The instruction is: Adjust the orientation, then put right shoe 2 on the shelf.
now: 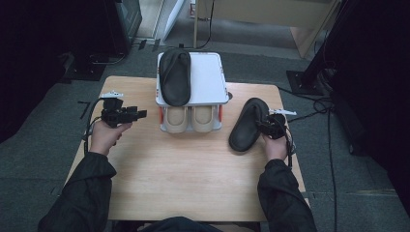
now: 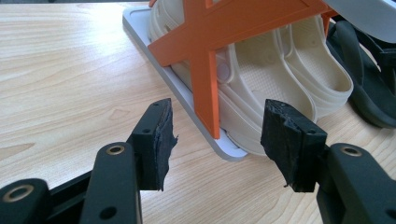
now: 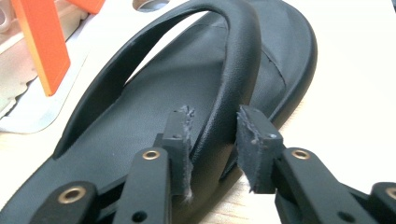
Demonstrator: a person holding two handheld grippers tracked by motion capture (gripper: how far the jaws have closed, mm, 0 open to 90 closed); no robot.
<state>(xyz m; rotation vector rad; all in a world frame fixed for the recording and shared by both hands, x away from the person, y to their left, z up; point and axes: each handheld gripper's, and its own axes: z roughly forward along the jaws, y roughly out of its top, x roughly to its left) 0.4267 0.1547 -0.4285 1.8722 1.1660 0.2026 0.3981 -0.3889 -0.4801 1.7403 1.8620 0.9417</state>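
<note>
A black flip-flop (image 1: pixel 246 125) lies on the wooden table (image 1: pixel 183 174), to the right of a small white shoe rack (image 1: pixel 208 77). My right gripper (image 1: pixel 266 126) is at its right side. In the right gripper view, the jaws (image 3: pixel 215 144) stand on either side of the flip-flop's strap (image 3: pixel 233 56), and the pads touch it. A second black flip-flop (image 1: pixel 175 77) rests on the rack's top shelf. A pair of cream clogs (image 1: pixel 188 118) sits on the lower shelf. My left gripper (image 1: pixel 140 115) hovers left of the rack, open and holding nothing (image 2: pixel 217 140), pointing at the clogs (image 2: pixel 280 70).
The rack has an orange cross brace (image 2: pixel 205 42) on its side and a white base plate (image 2: pixel 187 98). Dark floor, cables and stands surround the table. The person's dark sleeves come in from the bottom edge.
</note>
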